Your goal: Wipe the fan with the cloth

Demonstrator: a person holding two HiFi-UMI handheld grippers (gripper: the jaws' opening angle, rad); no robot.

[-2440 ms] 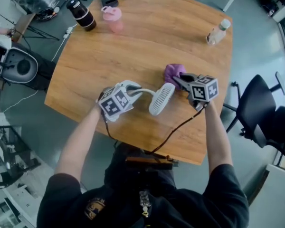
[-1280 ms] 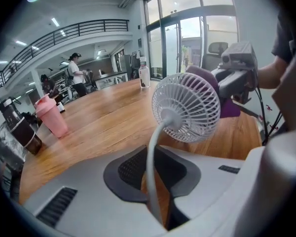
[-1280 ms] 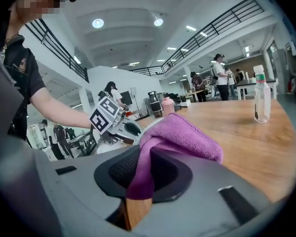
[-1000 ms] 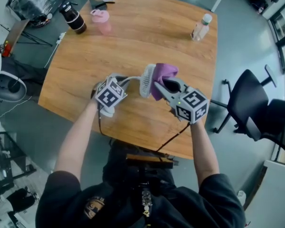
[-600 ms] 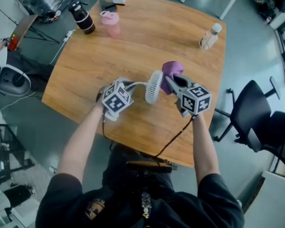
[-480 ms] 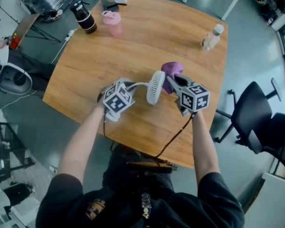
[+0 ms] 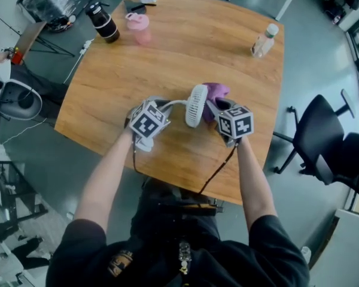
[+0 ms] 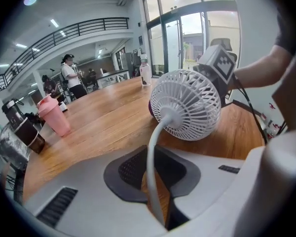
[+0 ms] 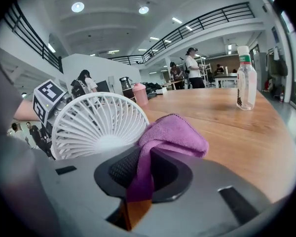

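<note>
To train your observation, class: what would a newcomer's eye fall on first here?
A small white fan near the wooden table's middle, its thin stalk clamped in the left gripper. Beside it, a purple cloth pinched in the right gripper. A pink cup stands at the far edge.

Little white fan (image 7: 196,105) shows up edge-on near the middle of the wooden table (image 7: 167,52), with its thin stem running out of the left gripper (image 7: 163,105) at its 9 o'clock. The purple cloth (image 7: 216,91) is bunched right against the fan head at 2 o'clock, poking out of the right gripper (image 7: 214,104). From the fan: clear bottle (image 7: 263,39) at 1 o'clock, pink cup (image 7: 138,26) at 11, black flask (image 7: 103,21) at 10, and a black office chair (image 7: 323,139) off the table at 3.
</note>
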